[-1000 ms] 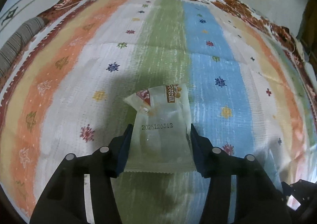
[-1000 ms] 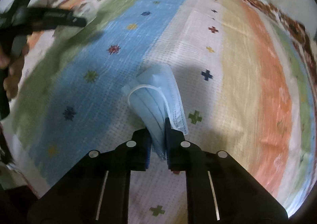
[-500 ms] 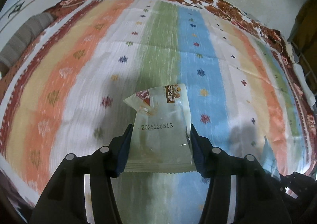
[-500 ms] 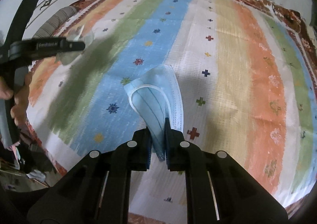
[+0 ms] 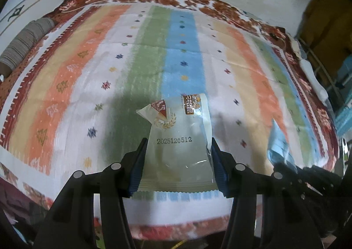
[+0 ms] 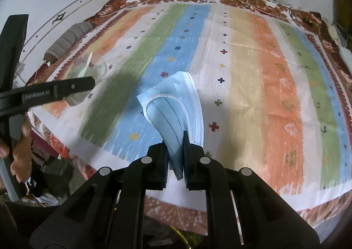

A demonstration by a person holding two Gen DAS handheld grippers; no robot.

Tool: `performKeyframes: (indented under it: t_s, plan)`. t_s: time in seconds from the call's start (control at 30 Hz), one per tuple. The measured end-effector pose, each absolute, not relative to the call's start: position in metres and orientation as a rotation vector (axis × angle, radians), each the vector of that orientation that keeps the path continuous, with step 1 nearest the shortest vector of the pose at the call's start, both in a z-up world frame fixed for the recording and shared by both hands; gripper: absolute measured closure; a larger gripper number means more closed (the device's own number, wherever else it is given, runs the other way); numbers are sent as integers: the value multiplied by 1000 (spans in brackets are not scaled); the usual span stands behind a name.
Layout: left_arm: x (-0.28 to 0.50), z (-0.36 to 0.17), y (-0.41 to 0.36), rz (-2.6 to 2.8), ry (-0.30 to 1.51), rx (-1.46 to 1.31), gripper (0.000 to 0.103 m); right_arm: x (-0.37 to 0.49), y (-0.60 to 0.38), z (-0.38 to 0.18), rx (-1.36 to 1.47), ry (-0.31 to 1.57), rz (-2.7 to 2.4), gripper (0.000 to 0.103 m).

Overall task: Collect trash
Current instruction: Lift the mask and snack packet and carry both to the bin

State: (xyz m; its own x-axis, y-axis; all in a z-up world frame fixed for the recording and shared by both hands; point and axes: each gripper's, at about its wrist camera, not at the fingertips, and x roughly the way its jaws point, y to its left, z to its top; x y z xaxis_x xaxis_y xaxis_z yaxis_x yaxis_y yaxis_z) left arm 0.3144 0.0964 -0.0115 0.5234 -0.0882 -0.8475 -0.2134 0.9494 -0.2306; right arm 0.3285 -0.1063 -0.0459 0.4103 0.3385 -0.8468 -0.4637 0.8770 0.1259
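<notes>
My left gripper [image 5: 178, 147] is shut on a clear plastic snack wrapper [image 5: 179, 141] with a printed date, held by its side edges above the striped bedspread [image 5: 88, 77]. My right gripper [image 6: 173, 139] is shut on a folded blue face mask [image 6: 173, 106], held up over the bed's near edge. The mask and right gripper also show at the right of the left wrist view [image 5: 279, 145]. The left gripper and its wrapper show at the left of the right wrist view [image 6: 72, 88].
A grey striped bolster [image 5: 24, 44] lies at the bed's far left by the white wall. The bed's flowered border [image 6: 180, 209] runs along the near edge, with dark clutter on the floor below. Shelving and blue items [image 5: 338, 77] stand to the right.
Both grippers have pulled back and up from the bedspread with their items still held. Far more of the bed and its near edge is now in view.
</notes>
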Motion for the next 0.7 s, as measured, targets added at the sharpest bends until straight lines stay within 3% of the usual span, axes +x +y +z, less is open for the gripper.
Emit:
performKeyframes:
  t_s: [0.7]
  plan:
    - [181,27,35,-98,914,-437,49,210,-157,-35,32,1041,531,93]
